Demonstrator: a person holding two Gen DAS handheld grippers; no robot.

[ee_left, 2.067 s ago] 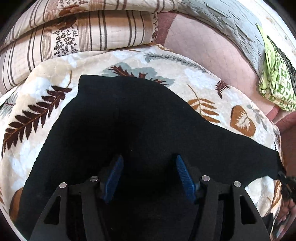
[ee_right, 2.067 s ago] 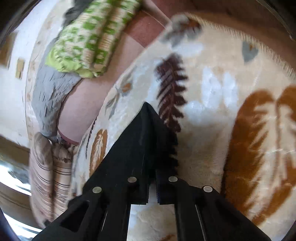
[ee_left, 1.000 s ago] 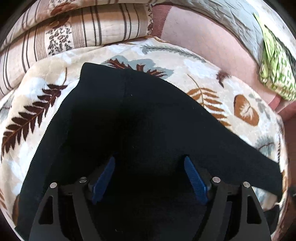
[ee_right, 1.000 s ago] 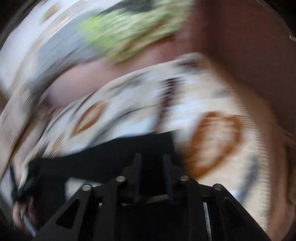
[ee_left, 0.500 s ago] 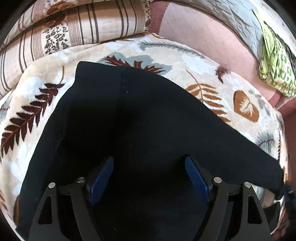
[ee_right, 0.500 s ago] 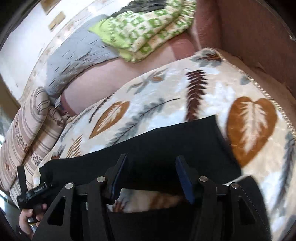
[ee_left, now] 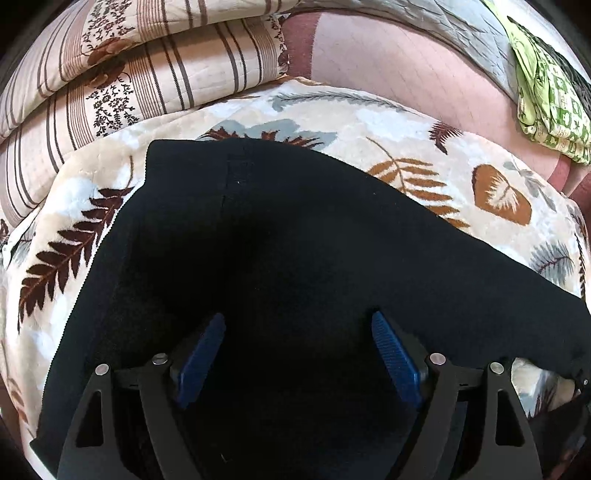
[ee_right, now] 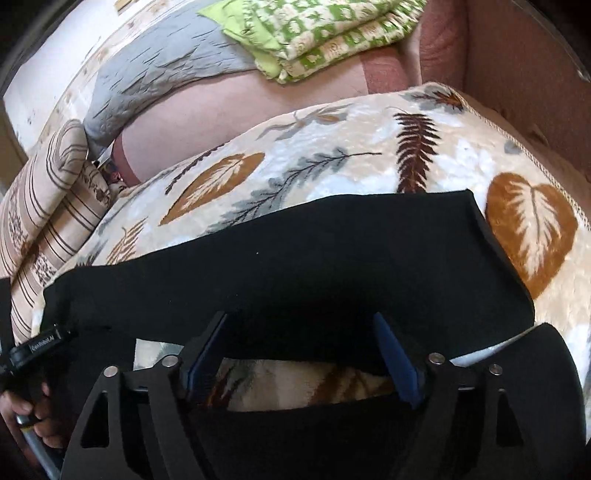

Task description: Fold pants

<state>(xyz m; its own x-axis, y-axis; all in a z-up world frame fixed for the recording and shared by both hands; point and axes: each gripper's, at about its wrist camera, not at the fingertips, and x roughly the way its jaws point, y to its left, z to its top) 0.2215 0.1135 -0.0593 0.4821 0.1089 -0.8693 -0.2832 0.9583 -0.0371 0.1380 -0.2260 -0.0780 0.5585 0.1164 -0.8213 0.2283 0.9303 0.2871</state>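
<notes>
Pants point(ee_left: 295, 258) are spread flat on the leaf-print blanket point(ee_left: 388, 122) so there's a smooth base to fold on. Left gripper point(ee_left: 295, 347) hovers right over the waist end with its blue pads wide apart and nothing between them, probably lining up a grab. Right gripper point(ee_right: 301, 350) is also spread wide with nothing in it, sitting above the gap between the two legs point(ee_right: 332, 258), so my guess is one leg gets laid over the other next. Farther back there's a striped quilt point(ee_left: 147, 74) and a folded green cloth point(ee_right: 325, 29), both well clear of the work area.
</notes>
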